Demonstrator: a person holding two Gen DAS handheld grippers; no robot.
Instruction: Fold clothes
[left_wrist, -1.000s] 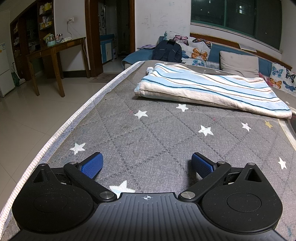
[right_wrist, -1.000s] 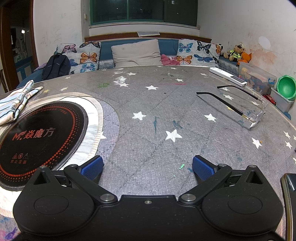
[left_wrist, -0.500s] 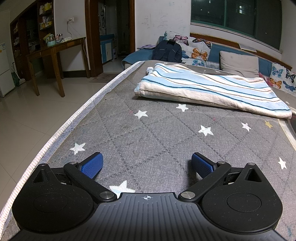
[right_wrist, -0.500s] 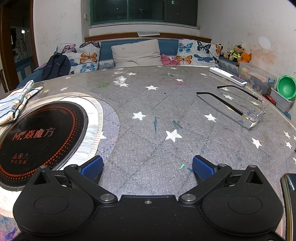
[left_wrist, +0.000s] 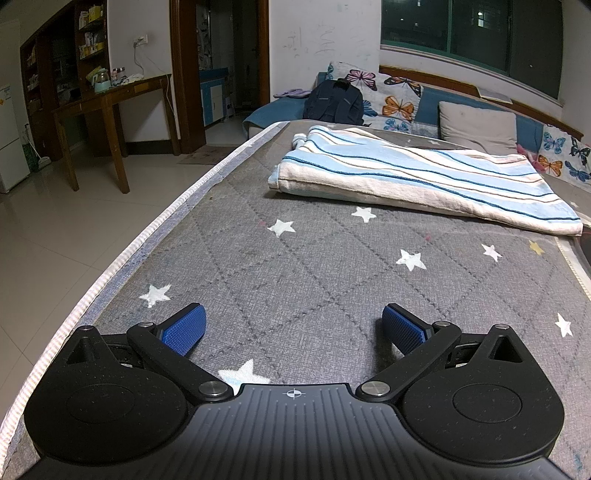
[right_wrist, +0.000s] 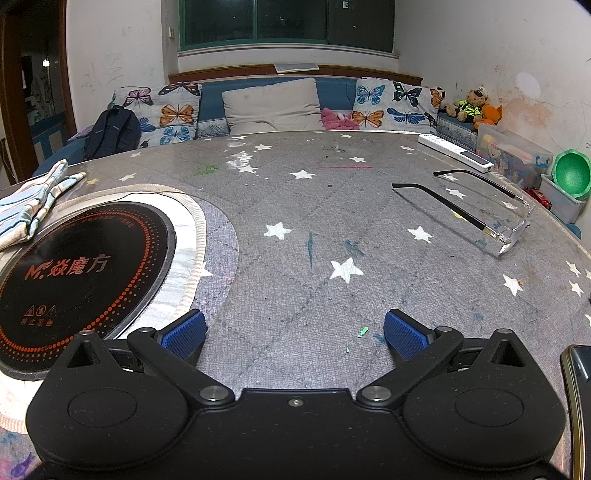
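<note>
A striped blue, white and beige cloth (left_wrist: 417, 177) lies folded flat on the grey star-patterned table cover (left_wrist: 314, 266), at the far side in the left wrist view. Its end also shows at the left edge of the right wrist view (right_wrist: 26, 206). My left gripper (left_wrist: 293, 326) is open and empty, low over the table, well short of the cloth. My right gripper (right_wrist: 294, 330) is open and empty, low over the table cover (right_wrist: 314, 206), with the cloth far to its left.
A black round induction hob (right_wrist: 77, 269) is set in the table left of my right gripper. Glasses in a clear case (right_wrist: 480, 206) and a white remote (right_wrist: 456, 153) lie at the right. The table edge (left_wrist: 147, 236) drops to the floor at left. A sofa (right_wrist: 273, 103) stands behind.
</note>
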